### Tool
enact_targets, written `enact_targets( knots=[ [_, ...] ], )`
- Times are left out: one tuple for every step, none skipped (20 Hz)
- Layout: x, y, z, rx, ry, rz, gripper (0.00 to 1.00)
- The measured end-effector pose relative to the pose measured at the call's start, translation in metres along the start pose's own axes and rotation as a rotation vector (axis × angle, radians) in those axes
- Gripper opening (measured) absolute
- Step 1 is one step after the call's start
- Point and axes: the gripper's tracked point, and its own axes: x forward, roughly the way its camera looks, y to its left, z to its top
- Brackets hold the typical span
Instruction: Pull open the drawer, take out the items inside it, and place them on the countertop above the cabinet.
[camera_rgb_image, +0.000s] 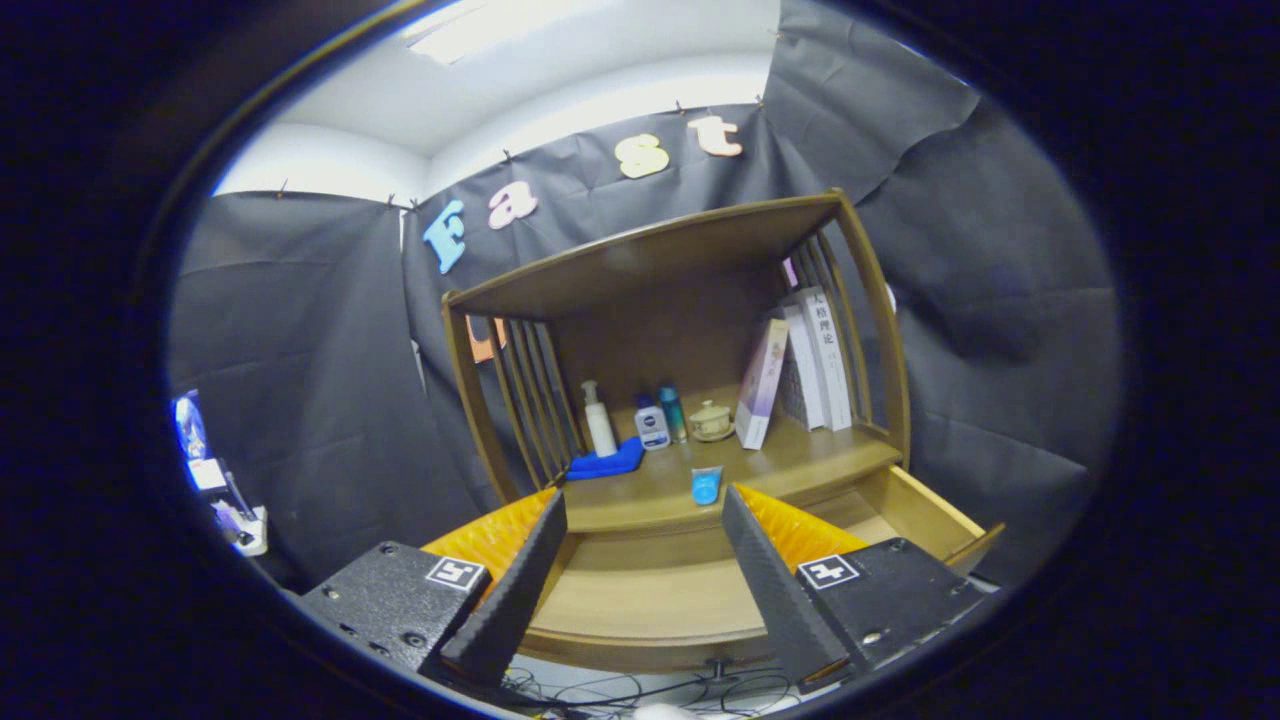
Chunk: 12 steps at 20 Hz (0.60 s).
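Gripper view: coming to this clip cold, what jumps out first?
The hand-held gripper hangs open, its fingers spread over the pulled-out drawer, whose visible bottom looks bare. Just beyond the fingertips, a small blue tube stands on the countertop. Behind it are bottles, a lidded cup and leaning books.

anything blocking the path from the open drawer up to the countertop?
Nothing visible does. The gripper is open, holding nothing, over the open drawer, whose visible floor looks bare. The countertop just beyond has free front space; a blue tube sits at its edge, with bottles and books further back.
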Motion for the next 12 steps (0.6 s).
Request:
enact_targets(
  knots=[
    [-0.004,-0.002,-0.006,-0.038,-0.036,0.001,0.99],
    [-0.009,-0.006,-0.014,-0.094,-0.058,-0.001,0.99],
    [-0.015,-0.013,-0.025,-0.151,-0.070,-0.023,0.99],
    [-0.019,-0.019,-0.037,-0.193,-0.076,-0.038,0.99],
    [-0.022,-0.018,-0.050,-0.207,-0.064,-0.042,0.99],
    [-0.027,-0.018,-0.065,-0.197,-0.040,-0.038,0.99],
    [-0.030,-0.018,-0.081,-0.182,-0.013,-0.027,0.99],
    [-0.033,-0.021,-0.093,-0.166,0.006,-0.025,0.99],
    [-0.036,-0.032,-0.103,-0.150,0.014,-0.042,0.99],
    [-0.039,-0.041,-0.114,-0.146,0.021,-0.057,0.99],
    [-0.041,-0.048,-0.126,-0.149,0.039,-0.074,0.99],
    [-0.042,-0.054,-0.134,-0.154,0.053,-0.085,0.99]
  ],
)
